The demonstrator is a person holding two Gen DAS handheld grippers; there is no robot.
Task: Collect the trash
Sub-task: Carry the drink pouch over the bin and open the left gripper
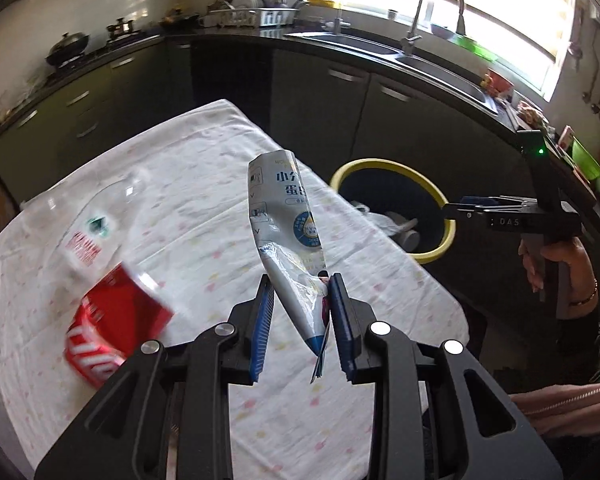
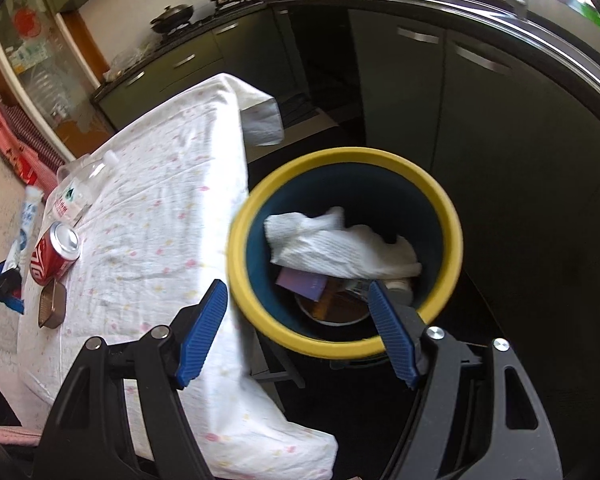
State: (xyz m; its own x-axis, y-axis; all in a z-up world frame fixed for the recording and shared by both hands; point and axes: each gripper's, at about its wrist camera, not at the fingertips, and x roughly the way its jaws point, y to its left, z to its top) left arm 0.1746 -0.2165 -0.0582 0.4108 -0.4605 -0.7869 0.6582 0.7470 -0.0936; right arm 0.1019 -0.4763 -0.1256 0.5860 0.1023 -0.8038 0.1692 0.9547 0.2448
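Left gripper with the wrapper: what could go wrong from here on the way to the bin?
1. The left gripper pinches the crumpled wrapper only near its lower end; the long upper part stands free and might catch the bin's yellow rim instead of dropping inside.
2. The right gripper, open and empty, hangs over the bin, so the two grippers could collide there.
3. The red can and clear bottle lie near the table edge and could get knocked.

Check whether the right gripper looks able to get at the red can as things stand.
Probably yes: the right gripper is open and empty over the bin, and bare tablecloth lies between it and the red can; only the left gripper crowds that side.
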